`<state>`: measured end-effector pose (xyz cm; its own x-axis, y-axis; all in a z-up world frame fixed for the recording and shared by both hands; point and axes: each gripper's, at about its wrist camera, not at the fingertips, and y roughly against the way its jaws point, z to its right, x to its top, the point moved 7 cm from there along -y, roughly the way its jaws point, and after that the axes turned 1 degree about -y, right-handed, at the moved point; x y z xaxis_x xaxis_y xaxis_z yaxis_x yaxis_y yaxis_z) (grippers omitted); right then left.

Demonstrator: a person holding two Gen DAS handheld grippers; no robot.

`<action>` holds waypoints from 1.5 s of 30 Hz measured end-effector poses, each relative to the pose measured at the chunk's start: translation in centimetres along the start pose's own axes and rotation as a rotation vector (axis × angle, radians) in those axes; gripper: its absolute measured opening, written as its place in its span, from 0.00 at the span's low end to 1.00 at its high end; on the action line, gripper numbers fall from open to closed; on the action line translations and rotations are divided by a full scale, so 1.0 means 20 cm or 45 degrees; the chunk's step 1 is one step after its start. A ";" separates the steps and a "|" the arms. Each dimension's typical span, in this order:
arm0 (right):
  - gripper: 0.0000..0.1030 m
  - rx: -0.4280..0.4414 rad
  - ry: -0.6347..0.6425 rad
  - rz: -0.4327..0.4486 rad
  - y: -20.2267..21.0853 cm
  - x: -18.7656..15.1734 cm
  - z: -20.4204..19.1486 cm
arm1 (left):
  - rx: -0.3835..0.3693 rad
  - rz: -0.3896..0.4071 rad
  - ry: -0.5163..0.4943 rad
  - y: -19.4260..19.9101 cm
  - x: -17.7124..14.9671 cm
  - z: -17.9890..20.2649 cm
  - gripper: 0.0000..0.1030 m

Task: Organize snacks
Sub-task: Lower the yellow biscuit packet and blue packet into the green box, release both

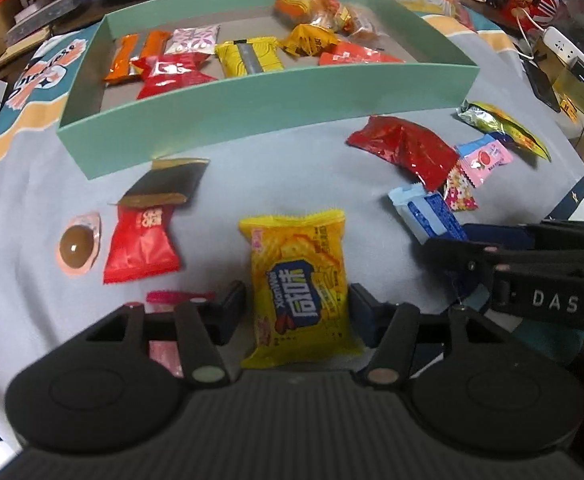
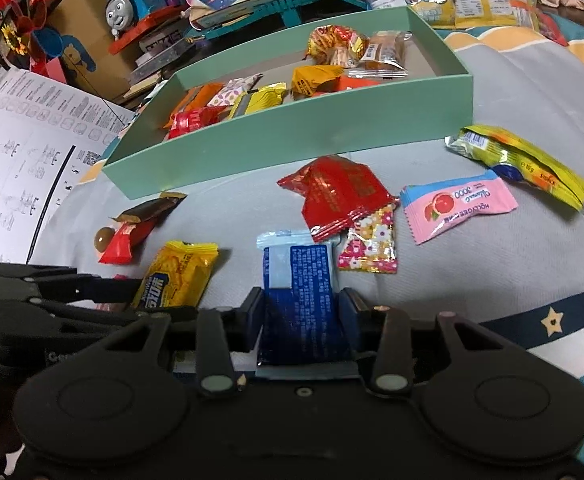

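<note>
Item: yellow cracker packet (image 1: pixel 299 280), lying flat on the grey cloth (image 1: pixel 252 176), long axis running away from the left wrist camera toward the green box (image 1: pixel 252 116), printed label upside down to that camera. The left gripper (image 1: pixel 297 312) straddles its lower half, one finger on each side; the fingers stand just beside the packet's edges, and whether the pads press it cannot be told. Item: blue-and-white packet (image 2: pixel 297 292), long axis likewise pointing toward the box, its near end clamped between the fingers of the right gripper (image 2: pixel 299 312), the jaws closed on its sides. Container: green box, open-topped and shallow, holding two orange bars (image 1: pixel 132 54), a red twist-ended packet (image 1: pixel 172 74), a pink-and-white packet (image 1: pixel 194 40), a yellow packet with a grey strip (image 1: pixel 250 56), and a cluster of orange and yellow wrappers (image 1: pixel 315 20) toward the right end. Loose on the cloth in front of the box: a dark brown wrapper (image 1: pixel 164 184), a red packet (image 1: pixel 142 244), a round brown jelly cup (image 1: pixel 78 244), a pink wrapper partly hidden under the left gripper, a crumpled red pouch (image 1: pixel 405 148), a floral sweet (image 2: pixel 369 248), a pink grapefruit sweet (image 2: pixel 457 204) and a yellow-green bar (image 2: pixel 523 168). Surround: printed instruction sheet (image 2: pixel 24 152), blue toy train (image 2: pixel 132 0), cardboard boxes and clutter behind the box.
</note>
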<state>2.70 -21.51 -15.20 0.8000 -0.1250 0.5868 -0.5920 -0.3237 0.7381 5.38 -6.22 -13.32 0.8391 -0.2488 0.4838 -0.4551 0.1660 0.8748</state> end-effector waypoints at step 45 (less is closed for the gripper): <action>0.35 0.004 0.146 -0.006 0.06 0.39 -0.26 | -0.043 0.287 0.337 0.28 0.38 -0.60 0.47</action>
<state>7.71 -18.00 -7.92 0.7863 -0.0158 0.6177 -0.5879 -0.3269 0.7399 12.82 4.32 -4.94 0.7686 0.0533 0.6375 -0.6316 0.2210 0.7431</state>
